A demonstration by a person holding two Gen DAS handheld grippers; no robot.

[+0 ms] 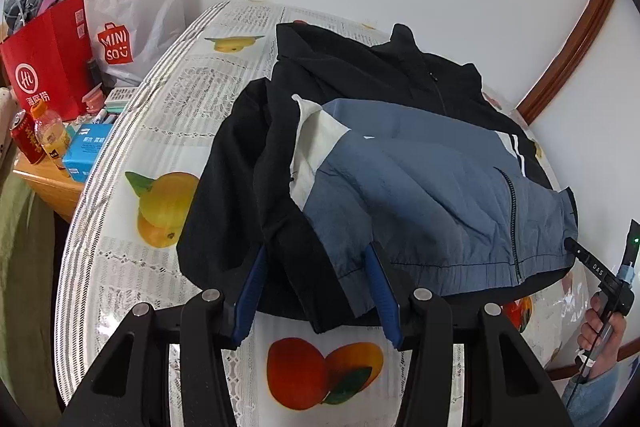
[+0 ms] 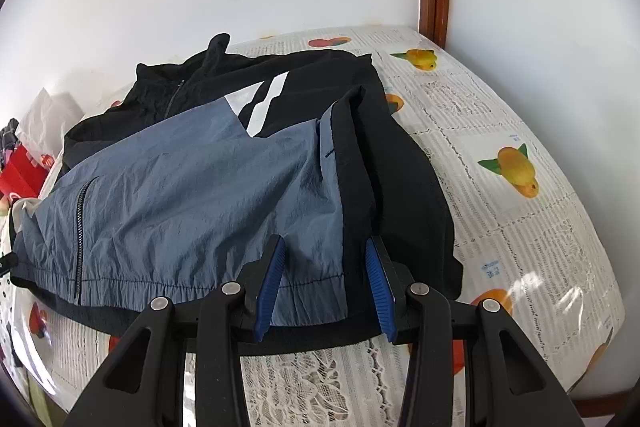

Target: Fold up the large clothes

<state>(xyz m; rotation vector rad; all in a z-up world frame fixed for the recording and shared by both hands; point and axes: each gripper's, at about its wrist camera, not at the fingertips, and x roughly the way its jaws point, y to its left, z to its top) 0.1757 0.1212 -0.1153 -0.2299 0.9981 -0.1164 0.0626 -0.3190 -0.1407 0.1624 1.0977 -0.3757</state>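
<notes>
Left gripper (image 1: pixel 318 293) fingers apart over jacket (image 1: pixel 400 167) hem, right gripper (image 2: pixel 326 285) fingers likewise apart

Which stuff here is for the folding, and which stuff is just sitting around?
For the folding:
- blue and black jacket
- left gripper, jaws open
- right gripper, jaws open

Just sitting around:
- red paper bag
- white Miniso bag
- red can
- orange drink bottle
- blue box
</notes>
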